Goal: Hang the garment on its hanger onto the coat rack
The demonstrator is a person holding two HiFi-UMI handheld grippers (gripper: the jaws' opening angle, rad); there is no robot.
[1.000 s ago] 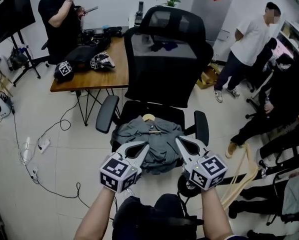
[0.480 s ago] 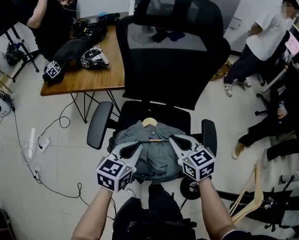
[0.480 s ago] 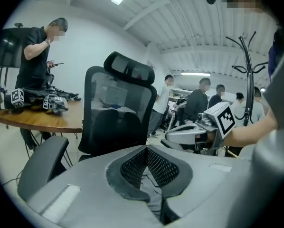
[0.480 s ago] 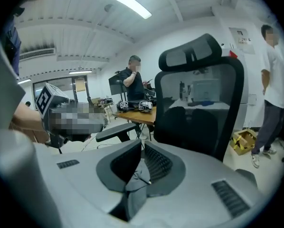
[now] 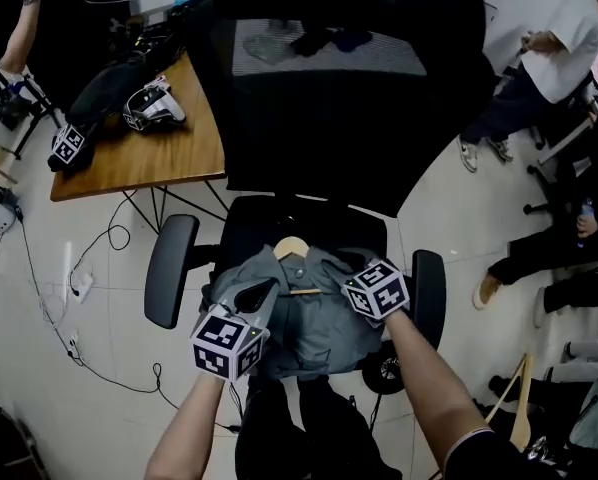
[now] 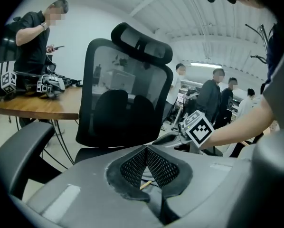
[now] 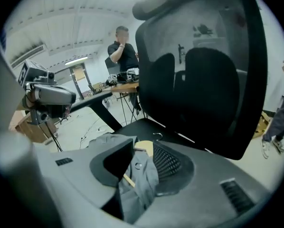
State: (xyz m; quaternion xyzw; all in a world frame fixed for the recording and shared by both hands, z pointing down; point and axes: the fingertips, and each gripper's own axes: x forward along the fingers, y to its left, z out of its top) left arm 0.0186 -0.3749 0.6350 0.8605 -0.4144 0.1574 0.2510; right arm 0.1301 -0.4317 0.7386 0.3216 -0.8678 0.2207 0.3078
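Note:
A grey garment [image 5: 309,313] on a wooden hanger [image 5: 291,248] lies crumpled on the seat of a black office chair [image 5: 309,218]. My right gripper [image 5: 347,273] is at the collar. In the right gripper view its jaws are opening, with the grey collar [image 7: 142,175] and the hanger's wooden neck [image 7: 144,147] between them; the pads stand apart from both. My left gripper [image 5: 262,290] rests over the garment's left side with its pads [image 6: 132,163] together and nothing between them; a sliver of the wooden hanger shows below them.
The chair's tall mesh backrest [image 5: 349,98] rises just behind the garment, and armrests [image 5: 171,268] flank the seat. A wooden table [image 5: 149,153] with gear stands at the left. Cables [image 5: 89,278] trail on the floor, and people stand to the right [image 5: 559,58].
Both grippers moved forward and down over the garment. The right one reached the collar by the hanger, and the view closed in on the chair seat.

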